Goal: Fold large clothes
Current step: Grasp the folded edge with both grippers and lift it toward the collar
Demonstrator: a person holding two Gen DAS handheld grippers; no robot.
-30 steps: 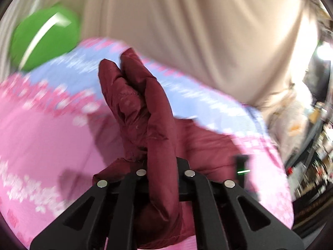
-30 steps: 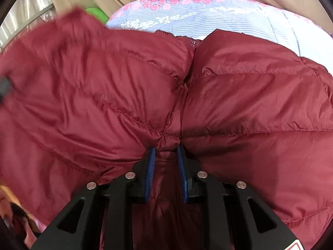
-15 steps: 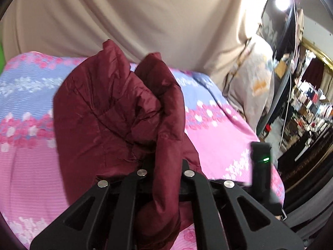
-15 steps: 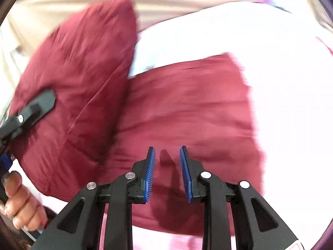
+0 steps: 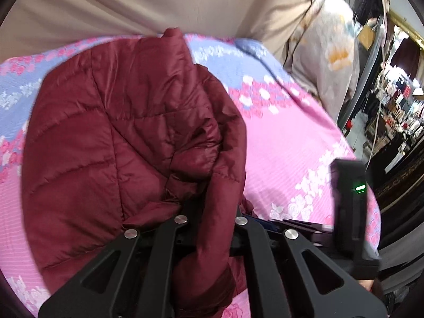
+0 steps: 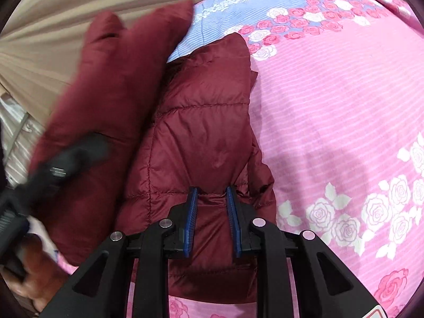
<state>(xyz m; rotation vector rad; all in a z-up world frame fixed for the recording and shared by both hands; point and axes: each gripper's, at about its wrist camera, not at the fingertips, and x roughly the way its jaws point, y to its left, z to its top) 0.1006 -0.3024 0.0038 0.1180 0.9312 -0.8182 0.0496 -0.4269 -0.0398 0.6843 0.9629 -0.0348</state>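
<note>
Here the maroon puffer jacket (image 6: 206, 137) runs lengthwise up the frame's middle from the closing right tongs (image 6: 210, 206), fabric between; left tongs (image 5: 209, 225) grip its raised flap.

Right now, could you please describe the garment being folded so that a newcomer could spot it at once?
Start at the pink rose-printed bedspread below the beige curtain. On it lies the dark red quilted puffer jacket, the only plain, glossy, stitched-panel item there.

One maroon puffer jacket (image 5: 111, 137), one floral bedsheet (image 5: 291, 143), two claws (image 6: 212, 201)
</note>
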